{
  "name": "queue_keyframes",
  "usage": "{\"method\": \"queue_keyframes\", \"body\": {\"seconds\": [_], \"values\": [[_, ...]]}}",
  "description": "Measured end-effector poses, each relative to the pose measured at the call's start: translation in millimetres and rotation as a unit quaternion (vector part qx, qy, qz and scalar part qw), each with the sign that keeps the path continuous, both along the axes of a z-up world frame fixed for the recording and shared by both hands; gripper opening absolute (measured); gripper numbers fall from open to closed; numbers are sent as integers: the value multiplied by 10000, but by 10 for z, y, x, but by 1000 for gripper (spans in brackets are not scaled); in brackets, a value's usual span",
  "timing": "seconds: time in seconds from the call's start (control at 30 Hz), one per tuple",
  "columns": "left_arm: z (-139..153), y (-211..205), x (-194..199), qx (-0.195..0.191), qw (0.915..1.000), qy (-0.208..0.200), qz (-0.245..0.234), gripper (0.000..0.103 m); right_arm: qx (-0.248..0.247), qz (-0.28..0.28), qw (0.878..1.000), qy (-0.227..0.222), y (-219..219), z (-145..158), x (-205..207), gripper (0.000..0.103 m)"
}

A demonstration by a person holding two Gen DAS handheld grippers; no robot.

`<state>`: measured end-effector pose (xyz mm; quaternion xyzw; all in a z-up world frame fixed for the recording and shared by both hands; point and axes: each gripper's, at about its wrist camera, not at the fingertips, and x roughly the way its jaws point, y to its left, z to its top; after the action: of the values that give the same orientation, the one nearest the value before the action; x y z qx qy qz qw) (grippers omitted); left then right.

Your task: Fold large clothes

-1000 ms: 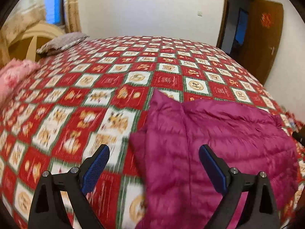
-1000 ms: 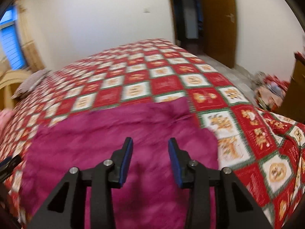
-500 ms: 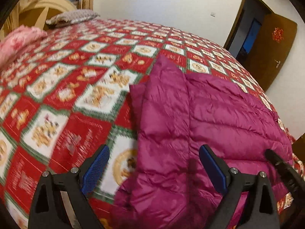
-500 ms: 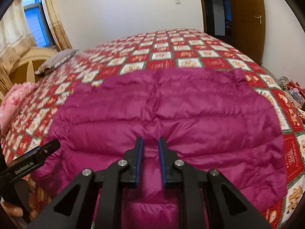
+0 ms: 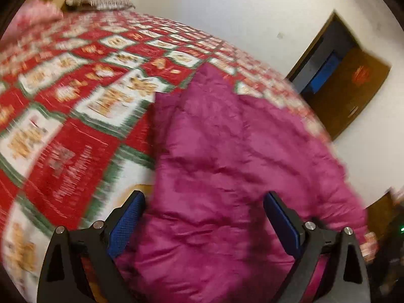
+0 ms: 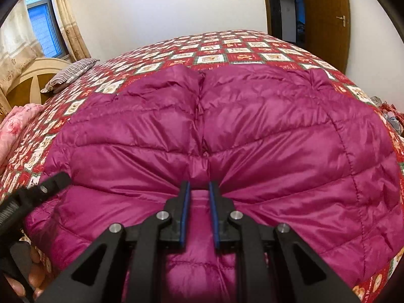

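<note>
- Two claws work one magenta down jacket [image 6: 252,131], which lies spread across the near part of the bed [image 6: 227,48] and fills the centre and lower half of the right wrist view
- The right claw [image 6: 199,194], at bottom centre of its frame, has its blue pads drawn close with a pinch of the jacket's quilted fabric between them; creases fan out from that point, so it is clamped on the jacket, probably to lift a layer for folding
- The left claw [image 5: 202,219], at the bottom of its own blurred frame, has its pads wide apart with the jacket's side edge bulging between them; nothing is gripped, and it looks placed to close on that edge
- In the right wrist view the left claw's black body shows at lower left, beside the jacket's left edge, so the two grips would sit apart along the near side, which suits carrying a wide fold evenly
- A striped pillow [image 6: 70,74] and a wooden headboard [image 6: 30,80] sit at the left of that frame, well apart from the jacket; a wooden door [image 6: 325,12] stands at upper right
- The puffy fill will likely slip or spring back, so a deep bite seems wise
</note>
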<state>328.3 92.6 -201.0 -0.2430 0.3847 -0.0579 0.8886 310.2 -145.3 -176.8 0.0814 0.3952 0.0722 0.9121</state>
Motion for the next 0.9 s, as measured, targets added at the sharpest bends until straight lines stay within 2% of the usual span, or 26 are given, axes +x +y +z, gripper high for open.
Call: {"method": "queue_keyframes", "body": {"seconds": [0.1,0.13,0.17,0.2,0.23,0.27,0.43,0.57,0.9], "values": [[30,-36,-1,-473,9988,-85,-12,93,88,-5,10000,26,-25,-12,12,17],[45,-61,-3,-502,9987,-124,-1,82,98,-5,9999,31,-30,-14,16,17],[67,-86,1,-524,9984,-187,-8,61,95,-5,9999,32,-34,-15,14,17],[99,-122,13,-521,9983,-257,-77,51,79,-9,10000,34,-34,-19,12,17],[127,-149,17,-493,9982,-306,-125,32,57,-13,10000,36,-31,-23,12,17],[159,-167,19,-494,9979,-383,-181,22,31,-16,10000,40,-25,-25,12,17],[377,-199,-52,-555,9949,-718,-431,14,-55,-22,9999,110,15,-12,35,17],[551,-182,-125,-715,9916,-856,-652,12,93,-31,9997,218,5,-3,42,17],[934,-160,-472,-87,9848,-1337,-1104,12,597,118,9972,437,247,17,-106,20]]}}
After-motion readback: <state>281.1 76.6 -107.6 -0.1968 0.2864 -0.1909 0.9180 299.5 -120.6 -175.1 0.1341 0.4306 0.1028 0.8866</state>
